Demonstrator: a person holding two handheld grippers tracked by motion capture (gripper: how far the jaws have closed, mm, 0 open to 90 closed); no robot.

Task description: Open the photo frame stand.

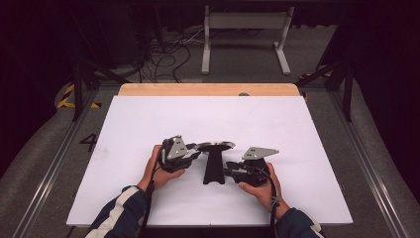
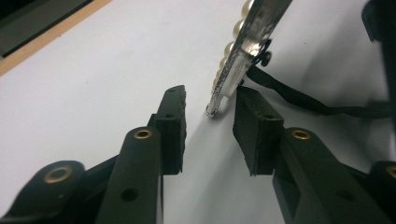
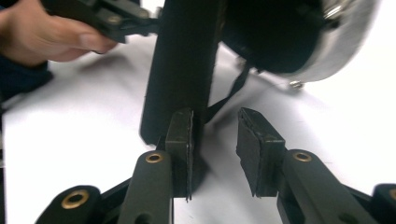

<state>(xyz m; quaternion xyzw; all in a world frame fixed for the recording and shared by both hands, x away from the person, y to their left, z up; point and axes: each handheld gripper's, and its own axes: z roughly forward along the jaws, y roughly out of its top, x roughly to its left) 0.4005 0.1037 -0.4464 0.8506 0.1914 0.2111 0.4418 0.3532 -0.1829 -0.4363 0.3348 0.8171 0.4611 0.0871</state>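
At the near edge of the white table (image 1: 124, 198), two striped sleeves enter, each hand holding a gripper. The right gripper (image 3: 215, 140) has its jaws spread, pinching nothing; the left pad (image 3: 181, 140) sits against or just beside the black stand (image 1: 214, 166), which rises from the table between the two hands. The left gripper (image 2: 209, 122) also stands open, and the silver edge of a round pearl-trimmed piece (image 2: 243, 56) hangs just beyond its tips, apparently not touching either pad. A thin black strap (image 2: 303, 100) trails from that piece. Farther off lies the wooden strip (image 1: 208, 89) at the table's far edge.
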